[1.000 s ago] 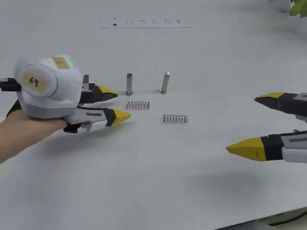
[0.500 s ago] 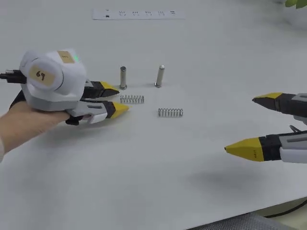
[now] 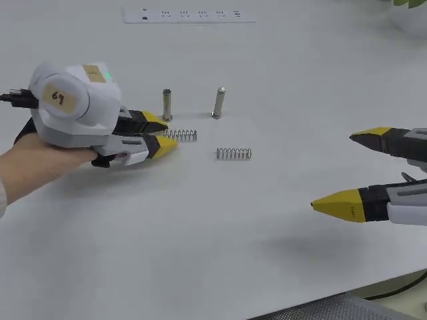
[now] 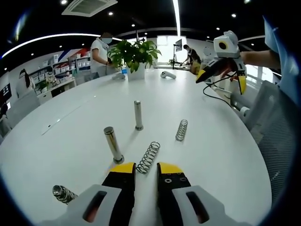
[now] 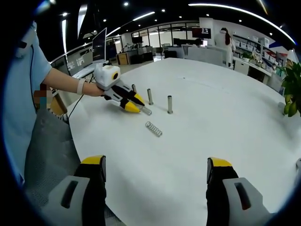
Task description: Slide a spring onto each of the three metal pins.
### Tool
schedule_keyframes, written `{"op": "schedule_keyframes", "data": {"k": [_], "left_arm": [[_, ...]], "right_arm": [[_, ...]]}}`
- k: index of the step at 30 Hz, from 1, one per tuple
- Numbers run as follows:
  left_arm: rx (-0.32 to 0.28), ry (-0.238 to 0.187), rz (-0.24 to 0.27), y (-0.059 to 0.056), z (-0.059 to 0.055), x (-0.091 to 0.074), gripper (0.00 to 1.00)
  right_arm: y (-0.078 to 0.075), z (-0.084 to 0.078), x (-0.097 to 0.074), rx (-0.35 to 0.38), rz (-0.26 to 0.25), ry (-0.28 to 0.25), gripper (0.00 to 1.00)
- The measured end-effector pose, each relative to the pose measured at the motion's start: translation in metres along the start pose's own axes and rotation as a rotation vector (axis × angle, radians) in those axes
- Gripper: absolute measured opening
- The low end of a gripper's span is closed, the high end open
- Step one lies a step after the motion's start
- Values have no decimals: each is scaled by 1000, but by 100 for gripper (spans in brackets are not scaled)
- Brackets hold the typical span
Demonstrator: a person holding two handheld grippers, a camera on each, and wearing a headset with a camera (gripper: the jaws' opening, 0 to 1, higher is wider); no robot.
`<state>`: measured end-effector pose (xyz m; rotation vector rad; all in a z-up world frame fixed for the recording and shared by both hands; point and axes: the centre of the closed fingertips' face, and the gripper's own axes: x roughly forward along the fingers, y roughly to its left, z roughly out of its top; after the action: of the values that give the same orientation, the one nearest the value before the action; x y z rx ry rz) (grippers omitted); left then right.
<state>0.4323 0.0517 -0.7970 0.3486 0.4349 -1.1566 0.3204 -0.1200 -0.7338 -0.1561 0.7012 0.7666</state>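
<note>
Fingers [image 4: 123, 173] of the left gripper [image 4: 146, 168] stand narrowly parted and empty, tips just short of the nearer spring [image 4: 148, 157], lying flat on the desk [image 4: 225, 155] beside two bare upright pins [image 4: 113, 144]. Picking it up seems the step; next, straddle and pinch it. Right gripper [image 3: 333, 170] hangs wide, well apart.

Three short, shiny metal pins stand upright in a row on the white table: the middle pin [image 3: 167, 105] and the end pin [image 3: 219, 103] are both bare, while the third pin [image 5: 134, 88] is too small to tell whether it carries anything. Two thin wire coil springs lie flat on their sides. The first spring [image 3: 180, 135] lies just in front of the middle pin, and the second spring [image 3: 233, 153] lies apart from it, near the end pin.
</note>
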Motion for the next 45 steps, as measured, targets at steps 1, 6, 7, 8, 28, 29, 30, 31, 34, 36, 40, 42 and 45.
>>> {"op": "schedule_keyframes", "data": {"k": [1, 6, 7, 8, 28, 29, 30, 31, 34, 36, 40, 42, 45], "left_arm": [[-1, 2, -2, 0, -1, 0, 10], [6, 10, -8, -2, -2, -2, 7], [11, 11, -9, -3, -2, -2, 6], [11, 11, -10, -3, -2, -2, 6], [26, 26, -29, -11, -4, -4, 3], [28, 25, -29, -11, -4, -4, 3], [29, 25, -29, -11, -4, -4, 3], [28, 26, -27, -11, -4, -4, 3], [29, 25, -27, -11, -4, -5, 2], [30, 26, -27, -11, -4, -5, 2], [25, 19, -27, -11, -2, -6, 2], [23, 14, -28, -11, -1, -7, 2], [21, 10, -28, -10, 0, -7, 2]], "right_arm": [[0, 0, 0, 0, 0, 1, 87], [0, -1, -1, 0, -2, 1, 87], [-1, -1, -1, 0, -3, 2, 87], [0, -2, -1, 0, -3, 2, 87], [7, -2, 2, -11, 5, 11, 85], [7, -2, 2, -11, 5, 11, 85], [8, -2, 2, -11, 7, 11, 85], [8, -2, 2, -11, 7, 12, 85], [9, -2, 3, -16, 5, 17, 85], [10, -2, 3, -14, 7, 15, 85], [12, -2, 3, -15, 9, 16, 85], [13, -2, 4, -16, 9, 18, 85], [14, -2, 5, -13, 12, 18, 84]]}}
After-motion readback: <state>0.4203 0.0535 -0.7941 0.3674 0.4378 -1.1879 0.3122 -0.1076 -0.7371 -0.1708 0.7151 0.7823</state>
